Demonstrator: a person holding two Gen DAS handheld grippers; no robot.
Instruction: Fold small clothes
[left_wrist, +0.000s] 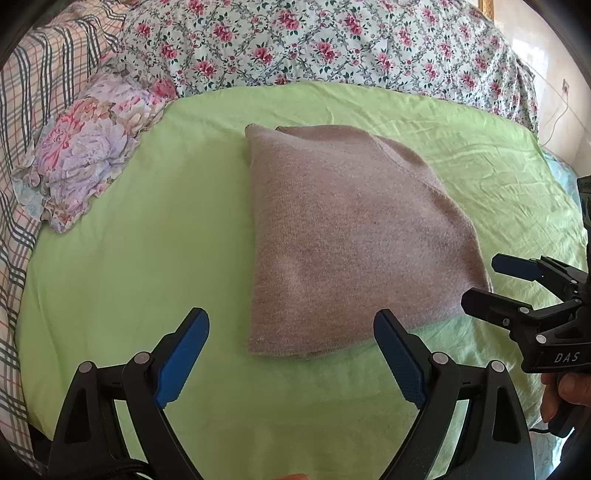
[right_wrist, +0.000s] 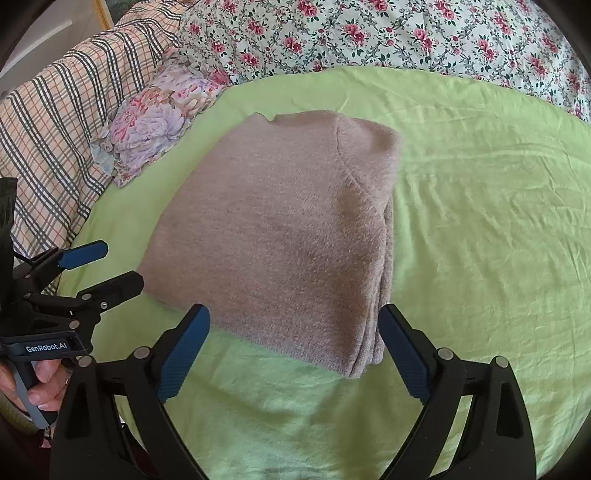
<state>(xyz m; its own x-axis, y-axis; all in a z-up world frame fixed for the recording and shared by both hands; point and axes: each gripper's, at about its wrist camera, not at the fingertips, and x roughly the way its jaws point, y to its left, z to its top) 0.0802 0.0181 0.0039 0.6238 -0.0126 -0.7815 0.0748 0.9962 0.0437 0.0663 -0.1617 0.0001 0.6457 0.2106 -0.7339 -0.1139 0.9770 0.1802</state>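
Note:
A fuzzy taupe knit garment (left_wrist: 343, 236) lies folded into a thick block on the light green sheet (left_wrist: 147, 258); it also shows in the right wrist view (right_wrist: 280, 236), with stacked layers along its right edge. My left gripper (left_wrist: 291, 354) is open and empty, just short of the garment's near edge. My right gripper (right_wrist: 293, 350) is open and empty, its jaws standing either side of the garment's near corner, above it. Each gripper shows in the other's view, the right one (left_wrist: 480, 282) beside the garment's right corner and the left one (right_wrist: 122, 266) by its left corner.
A floral ruffled pillow (left_wrist: 85, 147) lies at the left of the sheet. A rose-print quilt (left_wrist: 332, 44) is heaped along the far side. A plaid blanket (right_wrist: 55, 129) lies at the left. A wall with a cable (left_wrist: 557, 114) is at far right.

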